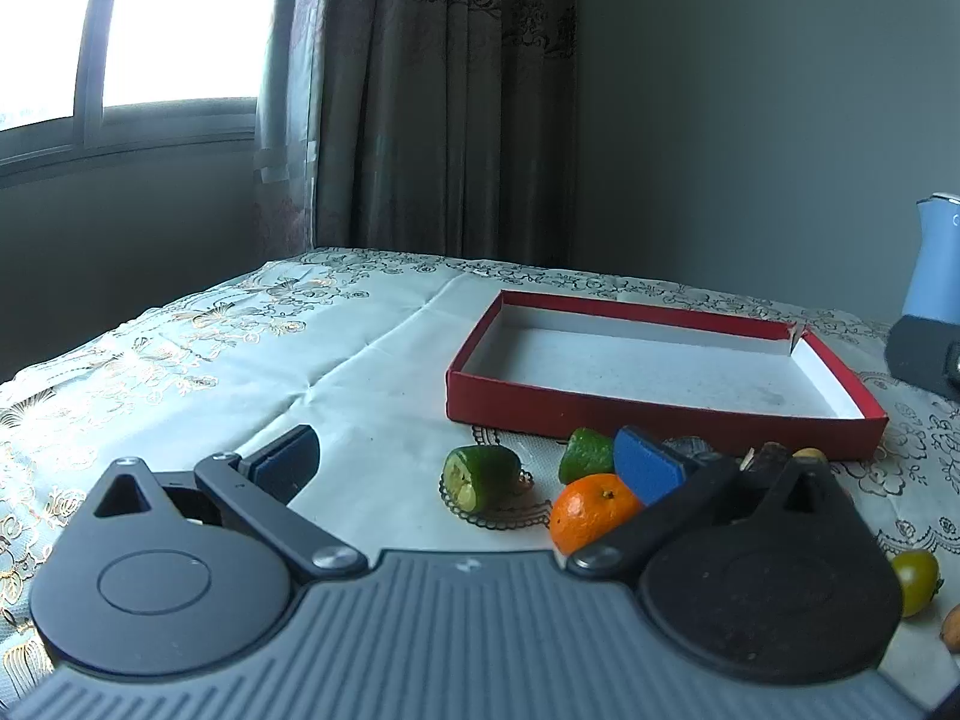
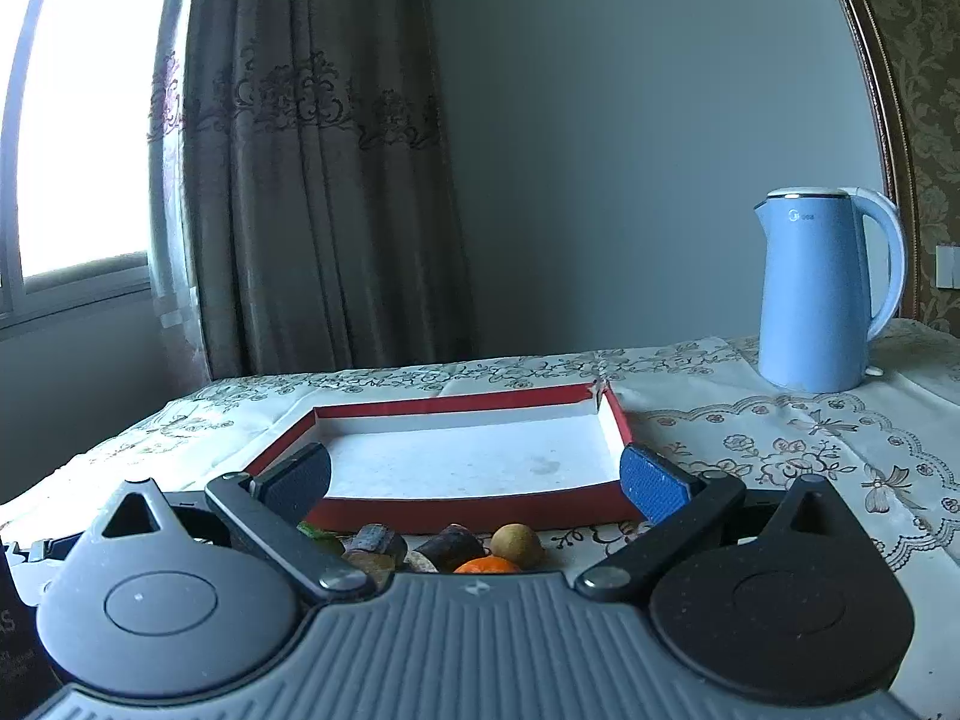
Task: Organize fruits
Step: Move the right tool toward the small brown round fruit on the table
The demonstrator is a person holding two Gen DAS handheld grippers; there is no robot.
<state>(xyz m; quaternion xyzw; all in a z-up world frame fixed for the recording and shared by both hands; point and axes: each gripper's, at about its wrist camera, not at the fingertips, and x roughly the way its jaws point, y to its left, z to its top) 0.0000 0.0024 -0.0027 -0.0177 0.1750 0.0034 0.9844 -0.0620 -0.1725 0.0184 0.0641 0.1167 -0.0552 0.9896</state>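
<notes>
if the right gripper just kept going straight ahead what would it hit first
Most likely the near wall of the red box, which lies between the open right gripper fingers; the small fruits sit below that line. Depth is hard to judge.

Shallow red cardboard box with white interior (image 2: 468, 456): open-topped, unobstructed from above, low walls all round. Near wall fronted by clustered fruit, including round orange tangerine (image 1: 591, 510) and cut green lime piece (image 1: 480, 476). Tall light-blue electric kettle (image 2: 822, 294): well apart to the right.

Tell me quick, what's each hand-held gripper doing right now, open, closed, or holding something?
Left hand-held gripper: open, holding nothing.
Right hand-held gripper: open, holding nothing.
</notes>
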